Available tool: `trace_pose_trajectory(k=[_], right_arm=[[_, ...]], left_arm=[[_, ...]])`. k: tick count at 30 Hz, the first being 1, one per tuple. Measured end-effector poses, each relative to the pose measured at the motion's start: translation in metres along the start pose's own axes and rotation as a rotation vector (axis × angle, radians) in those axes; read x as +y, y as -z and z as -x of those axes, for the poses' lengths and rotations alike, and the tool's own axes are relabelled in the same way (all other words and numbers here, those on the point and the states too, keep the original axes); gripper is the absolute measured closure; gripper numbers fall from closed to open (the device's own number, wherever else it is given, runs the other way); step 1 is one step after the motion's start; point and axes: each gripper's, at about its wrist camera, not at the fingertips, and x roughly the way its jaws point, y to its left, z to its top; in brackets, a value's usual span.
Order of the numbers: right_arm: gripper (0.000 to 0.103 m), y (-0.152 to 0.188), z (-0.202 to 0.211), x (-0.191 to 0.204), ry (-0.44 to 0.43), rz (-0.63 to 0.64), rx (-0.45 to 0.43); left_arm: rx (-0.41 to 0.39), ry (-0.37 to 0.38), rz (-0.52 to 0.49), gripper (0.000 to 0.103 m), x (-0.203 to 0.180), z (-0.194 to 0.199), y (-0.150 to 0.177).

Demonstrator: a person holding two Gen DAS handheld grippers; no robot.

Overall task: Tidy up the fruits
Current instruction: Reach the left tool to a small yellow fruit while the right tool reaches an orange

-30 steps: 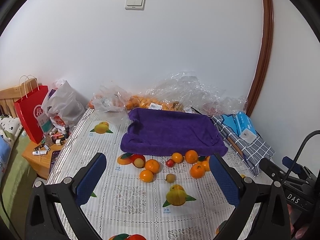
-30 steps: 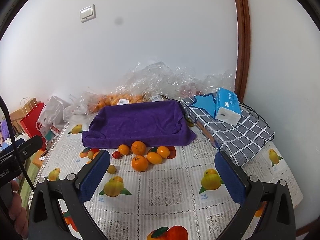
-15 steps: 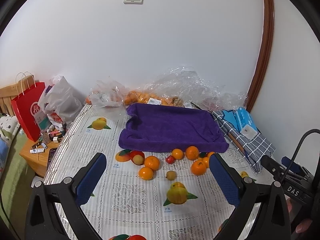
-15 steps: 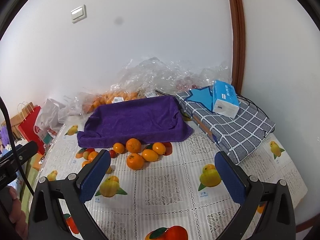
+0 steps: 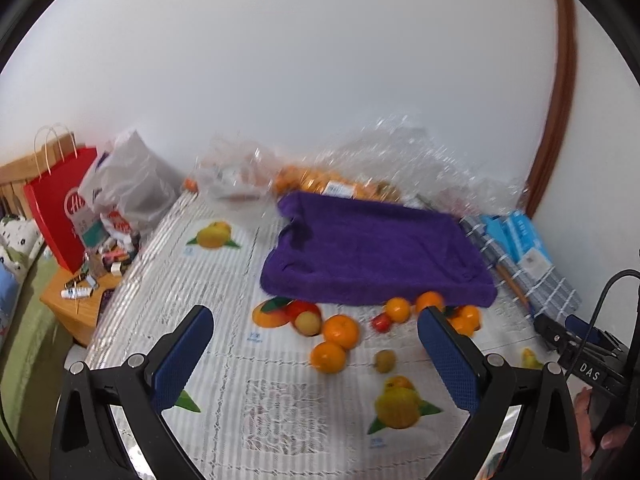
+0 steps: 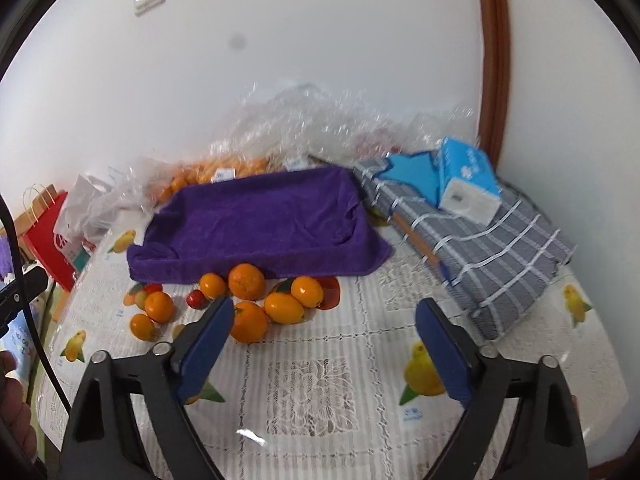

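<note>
fruits: a little bunch of oranges (image 6: pixel 248 280) and small round fruits lies on the tabletop (image 6: pixel 320 380), right along the near edge of the purple towel (image 6: pixel 256 216).
biggest near one: one orange (image 6: pixel 249 322) sits at the front of the bunch, closest to me.
long one: an egg-shaped orange fruit (image 6: pixel 283 309) lies beside it, its long side running across, left to right.
small ones: a red one (image 5: pixel 381 322) and a pale green one (image 5: pixel 385 361) lie more to the left side of the bunch.
which way from my right tongs: the bunch is ahead and a bit to the left of my right tongs (image 6: pixel 324 340); the near orange is just by the left pad.
which way from my left tongs: the bunch is ahead and to the right of my left tongs (image 5: pixel 316 354); two oranges (image 5: pixel 334 344) sit between its pads in the view.
right tongs: apart, closing, nothing in them.
left tongs: wide apart, nothing in them.
nearer hand: I think each hand has fruit close by; the right one looks best for the near orange.
where they may go: I guess onto the purple towel, just behind the bunch.
</note>
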Motion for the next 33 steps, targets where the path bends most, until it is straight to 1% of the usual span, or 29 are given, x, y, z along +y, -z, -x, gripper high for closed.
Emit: trace_pose_trajectory(k=[2,4,5,7,10,12,15,19,21,23,24,25,27,28,31,33], right_arm=[[0.026,0.002,-0.018,0.002,-0.005,0.017,0.009],[0.037,0.004,-0.034,0.003,0.002,0.029,0.02],[0.04,0.004,-0.045,0.003,-0.006,0.032,0.038],[0.051,0.002,-0.062,0.001,-0.044,0.024,0.06],[0.058,-0.003,-0.087,-0.003,-0.084,-0.005,0.089],[0.059,-0.006,-0.102,-0.004,-0.104,-0.022,0.103],[0.059,-0.009,-0.118,-0.002,-0.104,-0.041,0.131],[0.059,-0.007,-0.134,-0.004,-0.154,-0.082,0.176],[0.06,-0.007,-0.137,-0.004,-0.166,-0.082,0.181],[0.065,-0.006,-0.135,-0.004,-0.18,-0.079,0.172],[0.069,-0.007,-0.134,-0.004,-0.189,-0.079,0.169],[0.069,-0.007,-0.133,-0.004,-0.185,-0.077,0.163],[0.069,-0.005,-0.131,-0.006,-0.147,-0.066,0.148],[0.069,-0.005,-0.13,-0.006,-0.134,-0.057,0.144],[0.069,-0.002,-0.128,-0.007,-0.138,-0.045,0.141],[0.068,-0.002,-0.13,-0.007,-0.141,-0.041,0.148]], left_arm=[[0.039,-0.016,0.003,0.001,0.007,-0.019,0.004],[0.071,-0.014,0.003,0.006,0.013,-0.033,0.008],[0.096,-0.015,0.007,0.007,0.017,-0.042,0.011],[0.124,-0.019,0.018,0.007,0.022,-0.054,0.016],[0.141,-0.022,0.044,0.007,0.03,-0.067,0.019],[0.148,-0.013,0.052,0.008,0.034,-0.075,0.02],[0.137,-0.012,0.043,0.008,0.034,-0.082,0.021],[0.15,0.0,0.028,0.008,0.031,-0.094,0.019],[0.158,0.005,0.03,0.014,0.031,-0.101,0.019],[0.173,0.021,0.043,0.017,0.033,-0.108,0.019],[0.179,0.026,0.049,0.022,0.033,-0.111,0.019],[0.186,0.029,0.055,0.024,0.034,-0.115,0.019],[0.196,0.04,0.057,0.035,0.035,-0.121,0.019],[0.202,0.045,0.056,0.036,0.035,-0.124,0.018],[0.225,0.081,0.047,0.042,0.034,-0.133,0.019],[0.245,0.098,0.041,0.05,0.033,-0.138,0.02]])
